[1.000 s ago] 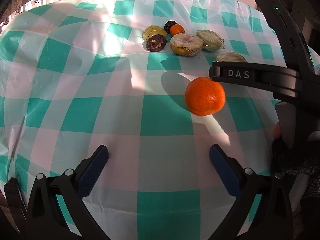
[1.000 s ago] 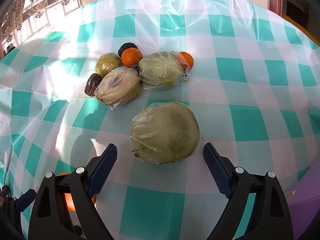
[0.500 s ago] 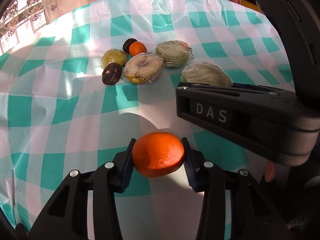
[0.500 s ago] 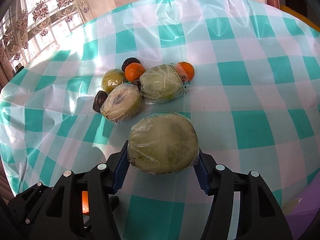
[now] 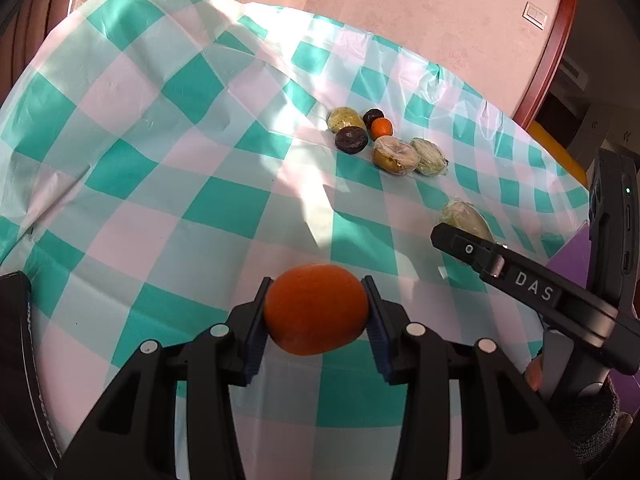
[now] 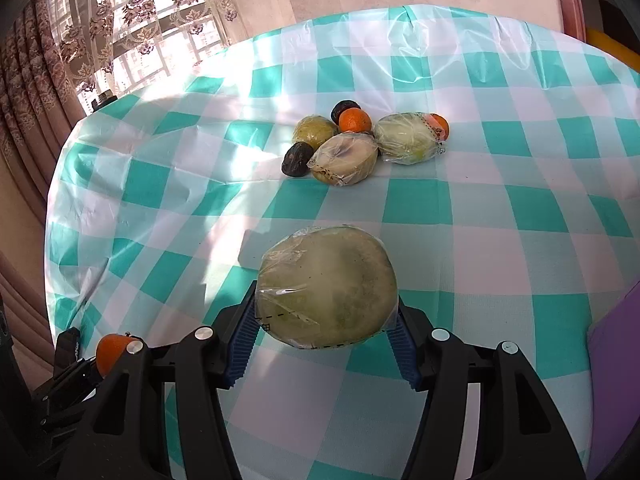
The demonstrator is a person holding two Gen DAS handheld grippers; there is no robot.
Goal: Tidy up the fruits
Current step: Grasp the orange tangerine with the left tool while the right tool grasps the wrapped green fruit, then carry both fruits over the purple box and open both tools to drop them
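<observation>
Glossy plastic tablecloth (image 6: 460, 208); film-wrapped melon (image 6: 326, 292)

Three oranges: one near left (image 6: 107, 354), two far in the cluster (image 6: 355, 120) (image 6: 440, 125), two dark fruits (image 6: 297, 159) (image 6: 343, 110), three film-wrapped pale fruits (image 6: 327, 294) (image 6: 345, 159) (image 6: 407, 138), one unwrapped yellow-green fruit (image 6: 314, 131), one checked tablecloth (image 6: 500, 208).

Bright daylight from the curtained window (image 6: 132, 28) at upper left, streaking pale patches across the glossy checked tablecloth (image 6: 500, 208) and washing out squares near the fruit pile (image 6: 360, 144). Glare on the plastic wrap there. Soft shadows thrown toward the camera and rightward. Strong fisheye bending, with dark vignetted corners in both views. Sharp in the centre, softer toward the rims; gripper bodies in the foreground dark and low in detail.
</observation>
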